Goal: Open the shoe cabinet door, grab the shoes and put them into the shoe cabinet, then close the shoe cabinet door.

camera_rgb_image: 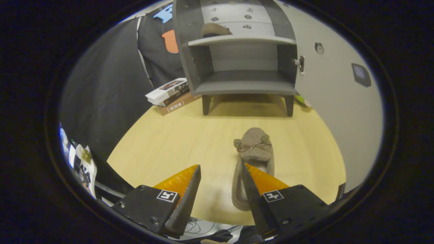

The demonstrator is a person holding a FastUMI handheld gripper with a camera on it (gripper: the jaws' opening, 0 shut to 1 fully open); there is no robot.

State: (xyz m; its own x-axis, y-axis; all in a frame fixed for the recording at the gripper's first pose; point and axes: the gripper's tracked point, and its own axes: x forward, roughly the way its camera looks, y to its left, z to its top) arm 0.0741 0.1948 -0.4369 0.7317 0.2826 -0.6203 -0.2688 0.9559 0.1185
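Cabinet [242,51] door open, one shoe shelved; gripper [219,171] fingers spread, holding nothing, right finger over slipper [253,149] before cabinet — grasp next.

Tool [220,169] fingers spread apart, holding nothing
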